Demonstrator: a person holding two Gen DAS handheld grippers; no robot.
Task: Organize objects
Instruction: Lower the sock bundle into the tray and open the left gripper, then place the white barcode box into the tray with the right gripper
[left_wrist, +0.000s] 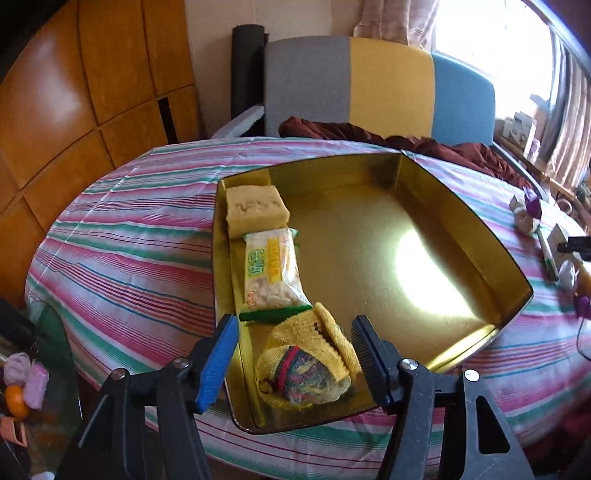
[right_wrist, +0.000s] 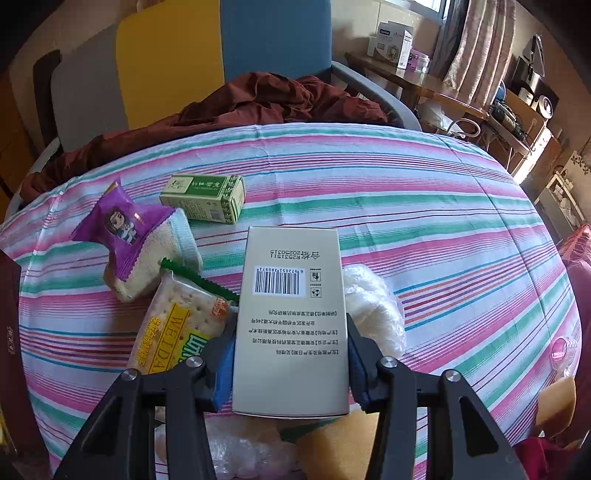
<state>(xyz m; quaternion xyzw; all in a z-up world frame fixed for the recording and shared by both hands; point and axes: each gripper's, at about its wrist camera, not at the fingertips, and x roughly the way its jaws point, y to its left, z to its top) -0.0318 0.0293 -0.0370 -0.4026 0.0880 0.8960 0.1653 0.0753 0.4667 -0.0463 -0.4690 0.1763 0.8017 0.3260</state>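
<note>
In the left wrist view a gold tin tray (left_wrist: 461, 236) lies on the striped tablecloth. Along its left wall lie a yellow sponge (left_wrist: 256, 210), a cracker packet (left_wrist: 271, 273) and a bundle in yellow cloth (left_wrist: 310, 362). My left gripper (left_wrist: 295, 354) is open, its fingers either side of the bundle and just above it. In the right wrist view my right gripper (right_wrist: 291, 365) is shut on a beige barcode box (right_wrist: 291, 317), held above the table.
On the table in the right wrist view lie a green box (right_wrist: 203, 197), a purple snack packet (right_wrist: 122, 229) on a sponge, a cracker packet (right_wrist: 177, 328), a white plastic bag (right_wrist: 373, 310) and a pink tape roll (right_wrist: 563, 350). A chair with red cloth (right_wrist: 258, 103) stands behind.
</note>
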